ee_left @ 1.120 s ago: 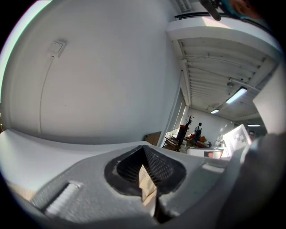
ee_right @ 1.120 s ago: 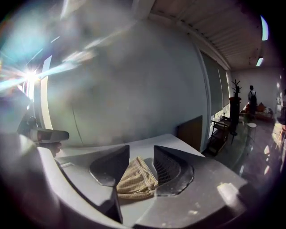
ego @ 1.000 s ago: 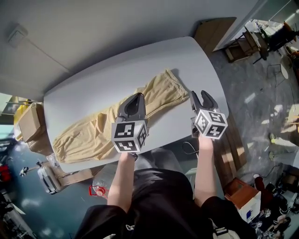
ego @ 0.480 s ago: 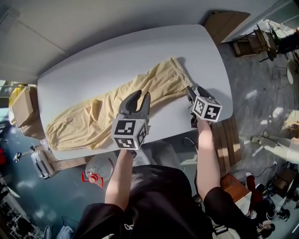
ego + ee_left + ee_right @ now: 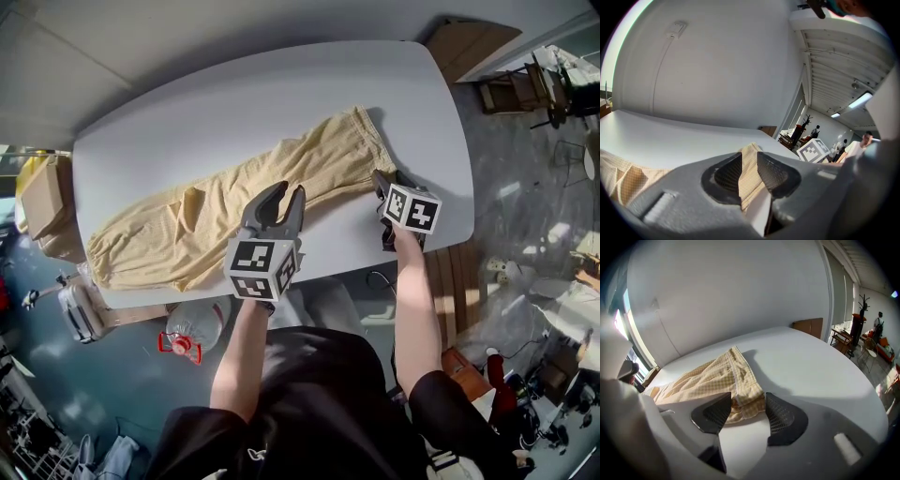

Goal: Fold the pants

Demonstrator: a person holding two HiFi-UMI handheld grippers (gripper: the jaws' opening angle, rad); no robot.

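Beige checked pants (image 5: 216,216) lie stretched across the white table (image 5: 234,112), waistband at the upper right, leg cuffs at the lower left. My left gripper (image 5: 286,192) hovers over the pants' near edge at mid-length. Its jaws have just been opening and stand apart, nothing pressed between them; cloth (image 5: 621,180) shows beyond the left gripper (image 5: 749,157). My right gripper (image 5: 387,180) is at the waistband's near corner. Its jaws have also just been opening, and that corner of the pants (image 5: 708,376) lies just ahead of the open right gripper (image 5: 748,397), untouched.
Cardboard boxes (image 5: 42,197) stand on the floor left of the table. A water bottle with a red cap (image 5: 192,342) sits below the near table edge. A wooden board (image 5: 473,42) leans at the upper right; chairs and people are far off.
Both grippers have come down toward the table. The left jaws went from shut to open, and the right gripper moved in to the waistband's corner.
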